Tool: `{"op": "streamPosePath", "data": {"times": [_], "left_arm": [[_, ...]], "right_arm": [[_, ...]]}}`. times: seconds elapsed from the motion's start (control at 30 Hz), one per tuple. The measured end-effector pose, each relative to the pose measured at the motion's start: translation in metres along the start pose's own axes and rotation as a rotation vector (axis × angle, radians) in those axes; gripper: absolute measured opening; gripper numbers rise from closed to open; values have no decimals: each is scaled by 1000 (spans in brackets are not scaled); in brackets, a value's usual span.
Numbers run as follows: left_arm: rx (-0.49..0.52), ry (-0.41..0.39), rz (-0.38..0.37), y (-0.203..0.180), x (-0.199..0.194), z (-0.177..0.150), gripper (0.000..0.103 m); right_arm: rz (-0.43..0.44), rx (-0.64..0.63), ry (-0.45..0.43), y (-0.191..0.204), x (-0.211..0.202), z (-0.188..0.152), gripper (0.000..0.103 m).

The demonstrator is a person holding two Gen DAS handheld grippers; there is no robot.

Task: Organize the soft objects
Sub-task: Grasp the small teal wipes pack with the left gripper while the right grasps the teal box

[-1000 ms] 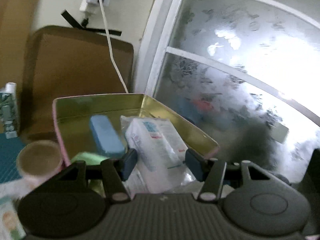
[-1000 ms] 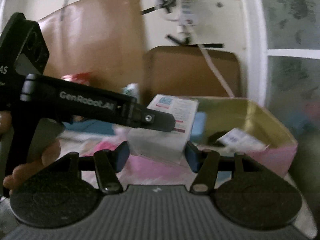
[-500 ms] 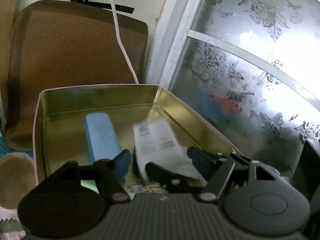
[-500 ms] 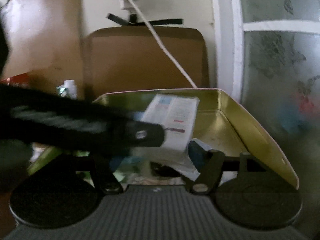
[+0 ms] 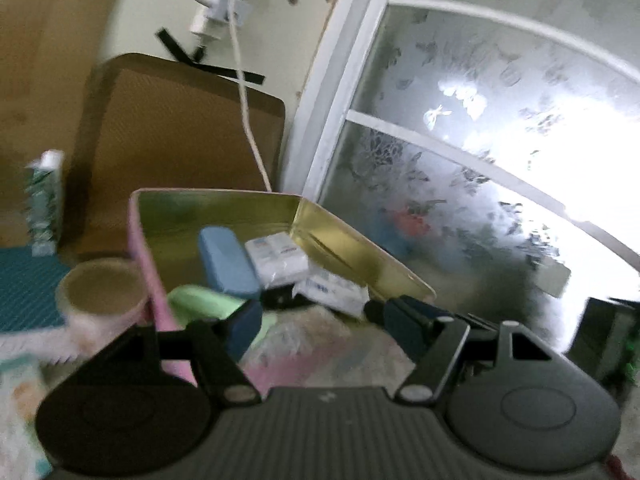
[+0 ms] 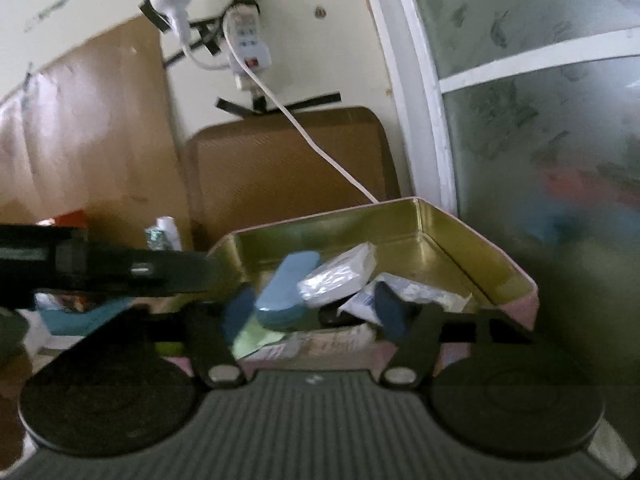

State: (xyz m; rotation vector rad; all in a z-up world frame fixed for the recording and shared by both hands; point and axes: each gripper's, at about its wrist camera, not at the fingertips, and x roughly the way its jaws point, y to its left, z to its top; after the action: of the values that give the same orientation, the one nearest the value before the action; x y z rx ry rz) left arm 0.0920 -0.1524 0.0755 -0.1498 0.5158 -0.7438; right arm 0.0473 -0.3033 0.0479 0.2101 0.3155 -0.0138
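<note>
A gold-lined tin with pink outer walls [image 5: 340, 240] [image 6: 460, 248] holds a blue soft case [image 5: 226, 264] [image 6: 288, 284], a white tissue pack [image 5: 280, 256] [image 6: 340, 276], another white pack [image 5: 332, 290] [image 6: 416, 296] and a green pouch [image 5: 204, 304] [image 6: 256, 336]. My left gripper [image 5: 320, 328] is open and empty just in front of the tin. My right gripper [image 6: 316, 314] is open and empty at the tin's near edge. The left gripper's black arm [image 6: 120, 270] crosses the right wrist view at left.
A paper cup [image 5: 100, 296] stands left of the tin beside a teal mat [image 5: 24, 292]. A brown board [image 5: 180, 136] [image 6: 288, 168] leans on the wall behind. A white cable [image 6: 312, 140] hangs to the tin. A frosted window [image 5: 480, 160] is at right.
The white pack held over the tin half a second ago now lies inside it. Both grippers have pulled back from the tin and are empty.
</note>
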Motion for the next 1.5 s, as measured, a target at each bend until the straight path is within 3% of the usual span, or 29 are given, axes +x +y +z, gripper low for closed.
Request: {"op": "streamPosePath", "data": {"times": [0.07, 0.17, 0.4, 0.57, 0.7, 0.9, 1.03, 1.1, 1.17, 1.2, 1.3, 1.5], "left_arm": [[-21, 4, 13, 12, -25, -16, 70], [-69, 28, 51, 35, -54, -38, 70], [-212, 23, 182, 93, -107, -77, 69], [-283, 54, 385, 133, -119, -92, 66], [-311, -1, 382, 147, -135, -101, 64], [-344, -74, 353, 152, -147, -108, 64], [-387, -114, 310, 161, -152, -109, 64], [-397, -134, 292, 162, -155, -110, 64], [-402, -147, 278, 162, -157, -111, 64], [-404, -153, 271, 163, -157, -112, 64], [-415, -177, 257, 163, -161, -113, 64], [-470, -208, 232, 172, -168, -116, 67]], "right_arm": [[31, 18, -2, 4, -10, -6, 34], [109, 36, 16, 15, -17, -12, 21], [275, -31, 113, 72, -14, -29, 18], [379, -117, 215, 120, 2, -40, 21], [427, -228, 248, 163, 13, -44, 21], [387, -381, 283, 215, 60, -41, 23], [301, -444, 354, 230, 104, -47, 39], [264, -452, 405, 231, 123, -53, 41], [231, -465, 414, 231, 133, -56, 53], [230, -463, 421, 231, 135, -58, 53], [275, -440, 441, 231, 134, -58, 45], [518, -523, 452, 216, 92, -64, 45]]}}
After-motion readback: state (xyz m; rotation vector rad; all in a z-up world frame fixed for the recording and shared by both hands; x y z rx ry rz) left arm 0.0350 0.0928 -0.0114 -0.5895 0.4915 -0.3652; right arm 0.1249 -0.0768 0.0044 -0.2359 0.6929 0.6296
